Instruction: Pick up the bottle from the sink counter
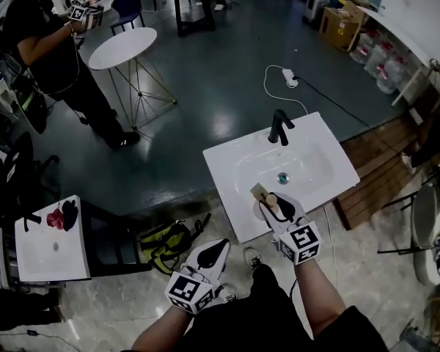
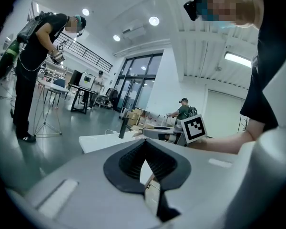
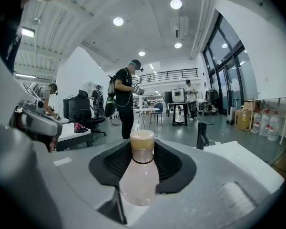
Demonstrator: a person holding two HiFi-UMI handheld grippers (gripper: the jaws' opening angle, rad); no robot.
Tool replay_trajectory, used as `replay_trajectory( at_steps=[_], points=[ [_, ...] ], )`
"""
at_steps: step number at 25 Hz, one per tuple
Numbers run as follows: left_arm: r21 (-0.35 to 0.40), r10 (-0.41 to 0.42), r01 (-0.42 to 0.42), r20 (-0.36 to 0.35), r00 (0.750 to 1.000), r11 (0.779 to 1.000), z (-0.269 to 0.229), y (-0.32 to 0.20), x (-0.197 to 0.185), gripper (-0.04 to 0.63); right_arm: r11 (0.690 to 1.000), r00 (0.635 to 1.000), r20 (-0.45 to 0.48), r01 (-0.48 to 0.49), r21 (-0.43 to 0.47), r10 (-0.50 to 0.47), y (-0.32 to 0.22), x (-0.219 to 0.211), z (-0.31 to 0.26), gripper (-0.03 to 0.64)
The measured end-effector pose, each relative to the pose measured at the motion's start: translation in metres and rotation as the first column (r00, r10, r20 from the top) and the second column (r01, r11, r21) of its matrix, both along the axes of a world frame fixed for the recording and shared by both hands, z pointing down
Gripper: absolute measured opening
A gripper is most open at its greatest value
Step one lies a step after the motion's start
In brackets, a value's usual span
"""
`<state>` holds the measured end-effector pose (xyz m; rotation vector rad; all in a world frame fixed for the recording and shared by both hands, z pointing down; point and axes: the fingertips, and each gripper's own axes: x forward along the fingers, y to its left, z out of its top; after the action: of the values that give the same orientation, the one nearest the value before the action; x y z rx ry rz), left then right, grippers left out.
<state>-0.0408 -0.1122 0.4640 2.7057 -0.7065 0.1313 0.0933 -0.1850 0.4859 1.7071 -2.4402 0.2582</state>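
**White sink counter: bottle in your right grip**

Left gripper: jaws pressed together, nothing in them, near you and short of the counter. Right gripper: pinching the pale bottle by its body, tan cap pointing away, over the counter's near left edge. It looks lifted clear. Hold the squeeze steady, raise it level, and steer wide of the black faucet beyond. Count: two grippers, one bottle, one faucet.
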Motion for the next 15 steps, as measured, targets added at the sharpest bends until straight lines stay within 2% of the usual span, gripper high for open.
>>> replay_trajectory(
  at_steps=[15],
  points=[
    [0.052,0.161,-0.161,0.009,0.987,0.986,-0.010,0.050,-0.005,0.003,0.994,0.994,-0.003,-0.113,-0.005,0.113,0.086,-0.012,-0.012,0.140]
  ],
)
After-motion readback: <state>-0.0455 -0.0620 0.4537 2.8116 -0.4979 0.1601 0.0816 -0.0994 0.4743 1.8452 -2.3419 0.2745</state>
